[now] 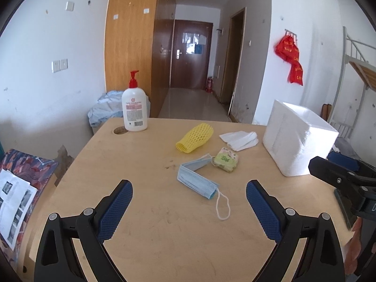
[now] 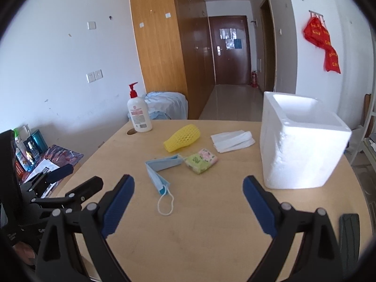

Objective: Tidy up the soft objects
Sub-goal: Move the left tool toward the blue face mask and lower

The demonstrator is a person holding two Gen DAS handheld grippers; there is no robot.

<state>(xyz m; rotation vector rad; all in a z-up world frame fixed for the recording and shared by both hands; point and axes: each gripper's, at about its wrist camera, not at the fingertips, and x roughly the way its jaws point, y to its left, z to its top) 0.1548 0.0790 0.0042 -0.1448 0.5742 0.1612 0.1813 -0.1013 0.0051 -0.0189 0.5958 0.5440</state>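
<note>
grippers sit wide apart and empty, your left gripper [image 1: 189,193] and right gripper [image 2: 188,188]; mask [image 1: 197,179] touches tissue pack [image 1: 225,159] beside foam box [image 1: 298,141].

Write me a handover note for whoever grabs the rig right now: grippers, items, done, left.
Left gripper: open, empty, above the near table.
Right gripper: open, empty, near the foam box.
Items, all loose on the table: mask, tissue pack touching its strap, yellow net sleeve, white tissues. The lotion bottle stands at the far left.
Done: nothing is gripped; no item shows in the visible part of the box.
Left: all four soft items, presumably into the box.
</note>
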